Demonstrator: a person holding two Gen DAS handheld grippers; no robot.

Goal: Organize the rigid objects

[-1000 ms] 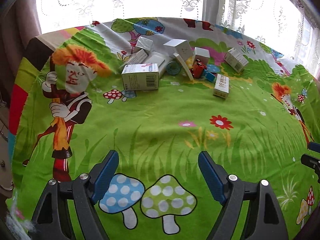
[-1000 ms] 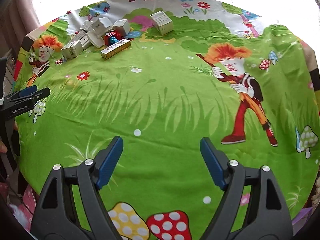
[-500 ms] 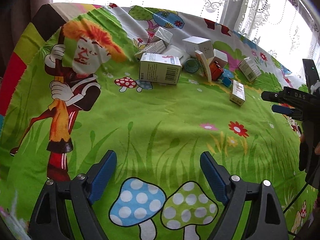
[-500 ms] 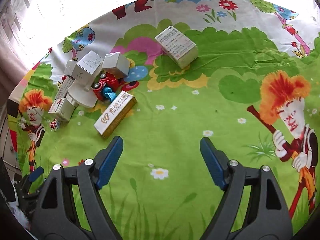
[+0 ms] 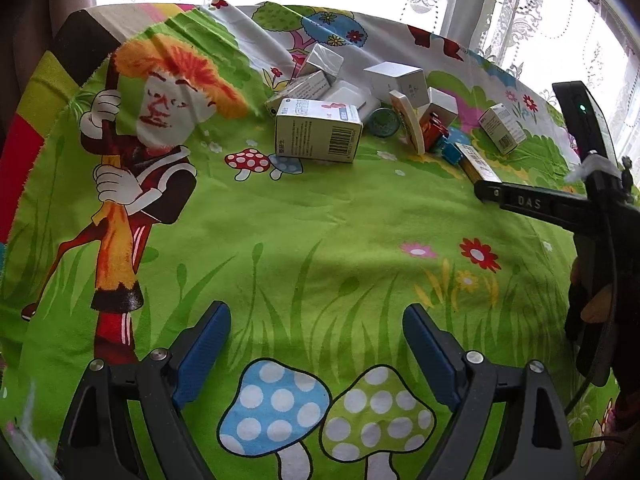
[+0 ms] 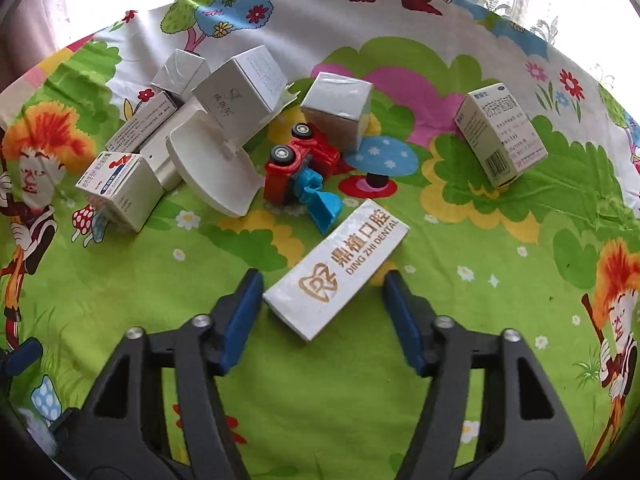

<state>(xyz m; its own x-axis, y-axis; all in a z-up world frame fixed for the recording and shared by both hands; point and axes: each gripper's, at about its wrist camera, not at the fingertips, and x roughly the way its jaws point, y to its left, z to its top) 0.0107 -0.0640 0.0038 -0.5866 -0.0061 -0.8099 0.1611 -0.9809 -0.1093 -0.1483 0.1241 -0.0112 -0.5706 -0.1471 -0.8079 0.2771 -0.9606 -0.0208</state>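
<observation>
A long white dental box (image 6: 336, 276) lies slantwise on the cartoon cloth. It sits between the fingers of my right gripper (image 6: 320, 288), whose jaws are closing; a gap still shows at the right pad. Just beyond it a red toy truck (image 6: 304, 168) with a blue scoop lies on its side against a heap of white cartons (image 6: 236, 96). My left gripper (image 5: 316, 320) hangs open over bare green cloth, well short of the barcode carton (image 5: 316, 132). In the left wrist view the right gripper (image 5: 486, 194) comes in from the right, over the dental box (image 5: 478, 164).
A blue-printed medicine box (image 6: 500, 132) stands apart at the right. A curved white piece (image 6: 212, 172) leans on the heap, and a round green tin (image 5: 384, 122) lies among the cartons. Curtains and a window run behind the table's far edge.
My right gripper has travelled forward across the cloth to the dental box and its jaws have narrowed around it. The left gripper has barely shifted.
</observation>
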